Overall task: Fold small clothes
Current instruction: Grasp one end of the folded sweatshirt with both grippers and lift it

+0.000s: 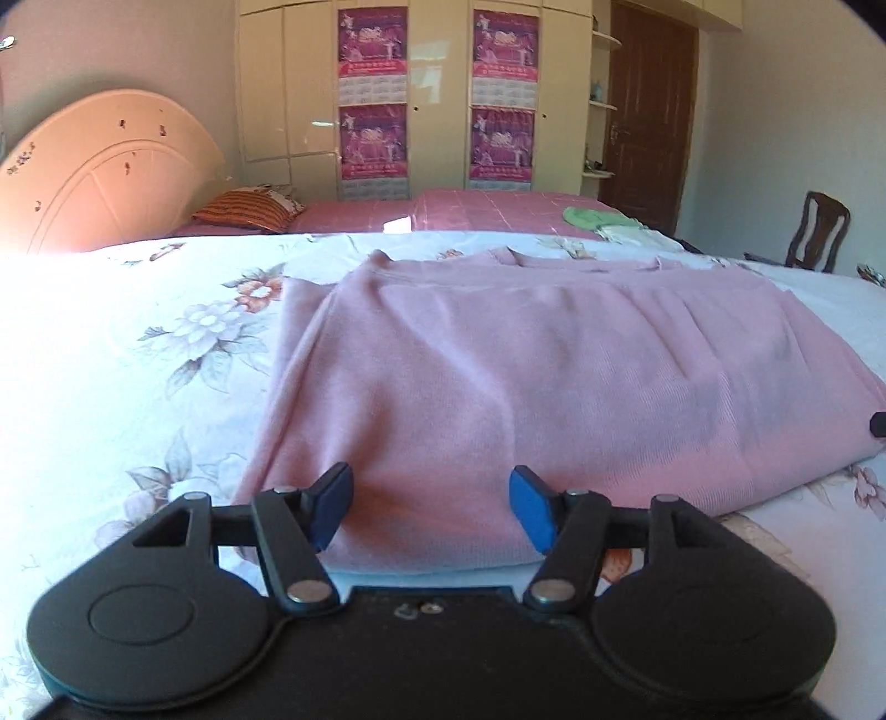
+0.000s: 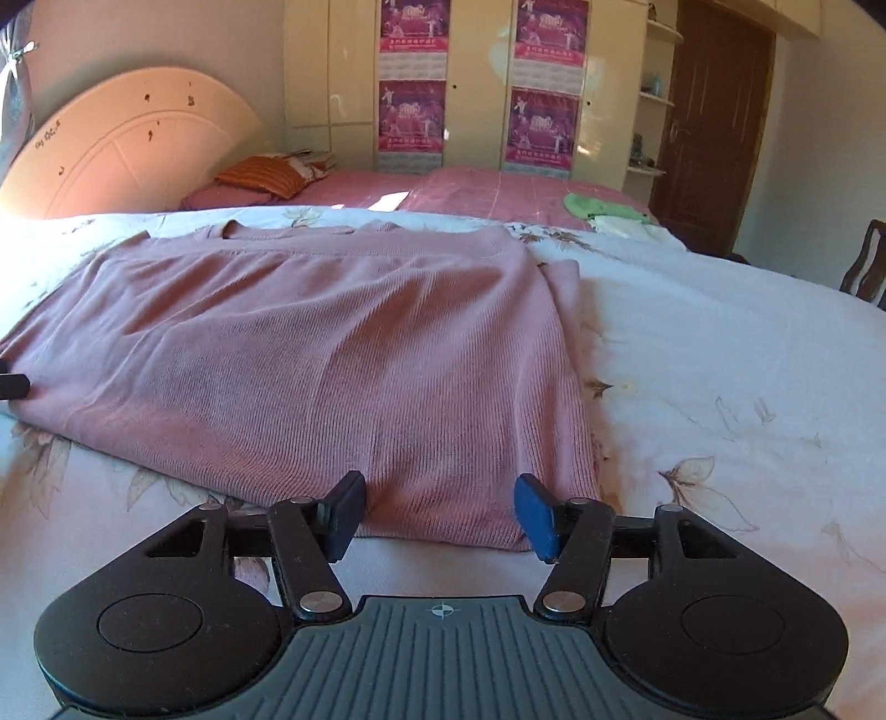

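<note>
Bottom of both views: tongs bodies cut off by the frame edge. Left wrist view, right edge: only a dark tip of the right tongs (image 1: 879,424) showing, jaws out of frame. Right wrist view, left edge: left tongs (image 2: 14,386) likewise clipped. Posters (image 1: 372,52) on wardrobe: print too small to read. Chair (image 2: 864,271) at right edge half cut. Left side of bedspread (image 1: 83,310) blown out by glare, pattern lost.
</note>
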Available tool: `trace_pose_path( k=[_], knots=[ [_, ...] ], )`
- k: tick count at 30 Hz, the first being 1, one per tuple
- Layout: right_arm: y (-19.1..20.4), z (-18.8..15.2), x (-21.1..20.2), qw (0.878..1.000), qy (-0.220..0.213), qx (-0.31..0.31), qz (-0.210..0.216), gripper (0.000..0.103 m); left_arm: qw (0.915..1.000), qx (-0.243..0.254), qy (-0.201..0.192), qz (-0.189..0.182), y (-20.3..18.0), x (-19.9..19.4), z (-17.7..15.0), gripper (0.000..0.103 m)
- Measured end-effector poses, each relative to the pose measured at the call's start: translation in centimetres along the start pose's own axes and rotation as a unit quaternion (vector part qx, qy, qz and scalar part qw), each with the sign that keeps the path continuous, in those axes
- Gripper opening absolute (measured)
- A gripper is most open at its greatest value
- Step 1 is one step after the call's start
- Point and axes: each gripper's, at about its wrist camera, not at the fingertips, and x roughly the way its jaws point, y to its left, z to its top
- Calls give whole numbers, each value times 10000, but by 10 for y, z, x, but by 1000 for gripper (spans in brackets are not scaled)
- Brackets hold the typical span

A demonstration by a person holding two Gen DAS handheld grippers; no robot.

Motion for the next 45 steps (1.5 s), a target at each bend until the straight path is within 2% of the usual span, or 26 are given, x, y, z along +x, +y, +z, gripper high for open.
trace_pose_path(
  k=[1, 2, 3, 5, 8, 11, 12, 19, 20, 22, 24, 25, 27, 28, 29, 33, 35, 37, 41, 45],
  knots=[
    [0, 1, -2, 9999, -57, 96, 19, 58, 9998, -26, 179, 53, 2, 5, 0, 62],
    [-2, 1, 2, 9997, 88, 214, 42, 58, 9994, -76, 332, 31, 4, 10, -1, 62],
    [-2, -2, 12, 9987, 408, 310, 16, 57, 9996, -113, 278, -2, 6, 11, -3, 64],
    [-3, -8, 13, 9993, 270, 275, 18, 57, 9996, -72, 267, -2, 6, 11, -4, 64],
    [-3, -3, 10, 9987, 361, 361, 4, 57, 9995, -51, 317, -18, 7, 10, -4, 64],
    [-7, -3, 1, 9983, 162, 558, -95, 56, 9995, -21, 318, -28, 7, 9, -5, 64],
    [-10, -6, 6, 9974, 323, 642, -110, 56, 9995, 0, 314, -22, 7, 9, -5, 65],
    [-6, -5, 8, 9981, 419, 421, -138, 57, 9993, 82, 362, -20, 6, 10, -3, 65],
    [-7, -6, 8, 9981, 425, 430, -124, 57, 9991, 3, 418, 30, 7, 8, 2, 66],
    [-9, -1, 4, 9973, 497, 536, -95, 56, 9992, -229, 323, 67, 12, -7, 5, 55],
    [-14, 3, -12, 9962, 276, 829, 49, 55, 9977, -642, 213, -22, 23, -25, 1, 55],
    [-15, 4, -22, 9955, 109, 930, 169, 44, 9943, -1023, 200, -203, 31, -34, -4, 55],
    [-9, 5, -34, 9958, 42, 889, 224, 24, 9854, -1597, 353, -469, 42, -40, -15, 55],
    [-6, 5, -39, 9961, -3, 846, 262, 16, 9778, -1950, 472, -610, 48, -38, -22, 55],
    [-2, 6, -42, 9960, -48, 835, 314, 13, 9683, -2303, 562, -789, 53, -35, -29, 54],
    [22, 16, -44, 9951, -108, 792, 586, 12, 9295, -3491, 357, -1138, 72, -22, -43, 53],
    [36, 22, -42, 9944, -148, 744, 738, 12, 9135, -3883, 250, -1190, 80, -11, -42, 56],
    [49, 28, -37, 9933, -183, 712, 896, 12, 9023, -4127, 115, -1242, 84, -1, -41, 55],
    [66, 40, -19, 9898, -170, 807, 1165, 12, 8839, -4504, -122, -1257, 89, 15, -38, 55],
    [80, 56, 11, 9845, -162, 976, 1445, 12, 8801, -4575, -248, -1246, 92, 30, -28, 50]
  ],
)
